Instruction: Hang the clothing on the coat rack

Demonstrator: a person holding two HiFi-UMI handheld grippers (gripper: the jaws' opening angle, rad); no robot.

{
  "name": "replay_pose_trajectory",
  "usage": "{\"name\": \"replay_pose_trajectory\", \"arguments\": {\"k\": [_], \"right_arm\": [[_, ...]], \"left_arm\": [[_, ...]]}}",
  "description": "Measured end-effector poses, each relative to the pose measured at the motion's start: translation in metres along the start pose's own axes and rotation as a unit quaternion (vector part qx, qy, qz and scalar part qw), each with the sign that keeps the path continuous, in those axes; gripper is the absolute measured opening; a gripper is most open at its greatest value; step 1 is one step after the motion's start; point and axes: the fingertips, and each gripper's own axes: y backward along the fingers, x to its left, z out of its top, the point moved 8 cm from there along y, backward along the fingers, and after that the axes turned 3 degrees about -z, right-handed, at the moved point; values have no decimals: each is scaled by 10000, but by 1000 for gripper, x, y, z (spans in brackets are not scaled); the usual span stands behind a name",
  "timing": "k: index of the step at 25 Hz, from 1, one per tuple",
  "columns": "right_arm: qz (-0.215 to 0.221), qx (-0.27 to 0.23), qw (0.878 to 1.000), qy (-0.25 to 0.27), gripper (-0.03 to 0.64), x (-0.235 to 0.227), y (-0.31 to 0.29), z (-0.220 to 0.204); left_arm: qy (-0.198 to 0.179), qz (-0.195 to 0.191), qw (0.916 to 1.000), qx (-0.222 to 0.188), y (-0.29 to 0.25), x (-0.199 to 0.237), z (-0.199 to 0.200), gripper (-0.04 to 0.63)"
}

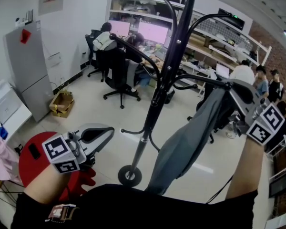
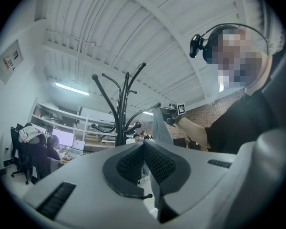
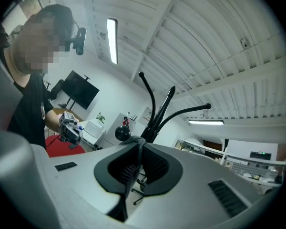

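Holding grey garment pinched in narrow jaws, right hand-held gripper on raised forearm, coat rack hook tip just ahead, left hand-held gripper low, jaws together, empty.

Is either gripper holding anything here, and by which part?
The right gripper pinches the grey garment by a thin fold at its top edge; the left gripper holds nothing.

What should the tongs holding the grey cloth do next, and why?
Probably nudge the hanging grey cloth garment over the round ball tip of the black metal coat rack arm, then let go. The right tongs are pinched on a thin fold of it, just beside that tip, so it seems not yet hooked.
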Motion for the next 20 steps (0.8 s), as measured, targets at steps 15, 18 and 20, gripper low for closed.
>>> {"name": "replay_pose_trajectory", "arguments": {"k": [15, 18, 20], "right_arm": [[451, -1996, 9738, -988, 26, -21, 29, 22], [345, -1803, 9784, -954, 26, -19, 17, 28], [144, -1632, 9827, -867, 26, -16, 9, 36]], "left_arm": [[91, 75, 9999, -48, 9, -1, -3, -8], [98, 84, 9999, -57, 10, 0, -3, -8], [108, 105, 9999, -78, 12, 2, -4, -8]]}}
